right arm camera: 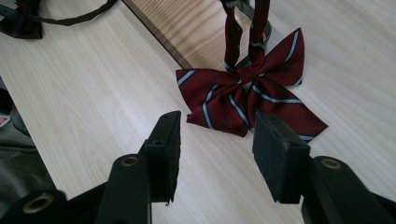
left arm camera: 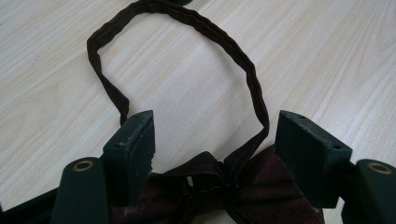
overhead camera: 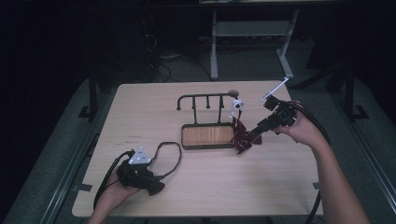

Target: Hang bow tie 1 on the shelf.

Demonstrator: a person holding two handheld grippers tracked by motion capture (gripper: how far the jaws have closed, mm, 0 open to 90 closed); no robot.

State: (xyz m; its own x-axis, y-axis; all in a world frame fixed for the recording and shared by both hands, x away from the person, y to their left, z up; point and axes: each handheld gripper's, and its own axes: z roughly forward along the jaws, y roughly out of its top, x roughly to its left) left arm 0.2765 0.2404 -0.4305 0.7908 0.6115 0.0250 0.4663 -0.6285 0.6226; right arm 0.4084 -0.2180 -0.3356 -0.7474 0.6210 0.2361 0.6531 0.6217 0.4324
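Nearest the person's edge of the table [overhead camera: 196, 196], toward the left corner, the left tool [left arm camera: 215, 144] sits low over a dark maroon bow tie [left arm camera: 219, 191]. Its jaws stand wide open with the tie's knot lying between them, pads not pressing on anything. The tie is plain, satiny, and its thin neck strap [left arm camera: 187, 56] lies in a loose loop on the pale wood, curling away toward the middle of the table.

Further in, around the centre, there's a shallow tray [overhead camera: 208, 136] with a dark rim and a wood-grain floor — nothing lying inside it as far as I can see. A black rack [overhead camera: 205, 100] with small hook pegs rises along its far side.

Just off the tray's right end is the second tie, a striped bow tie [right arm camera: 250, 95] — deep red with thin white and dark stripes, wings spread flat on the table, lower edge touching the wood. Its strap [right arm camera: 233, 32] runs up from the knot toward the right end of the rack, where something small and white [overhead camera: 237, 105] sits; can't make out what that is.

The right tool [right arm camera: 217, 140] comes in from the right edge, angled down at the striped tie. Jaws are well apart and gripping nothing, with the tie just beyond the tips.
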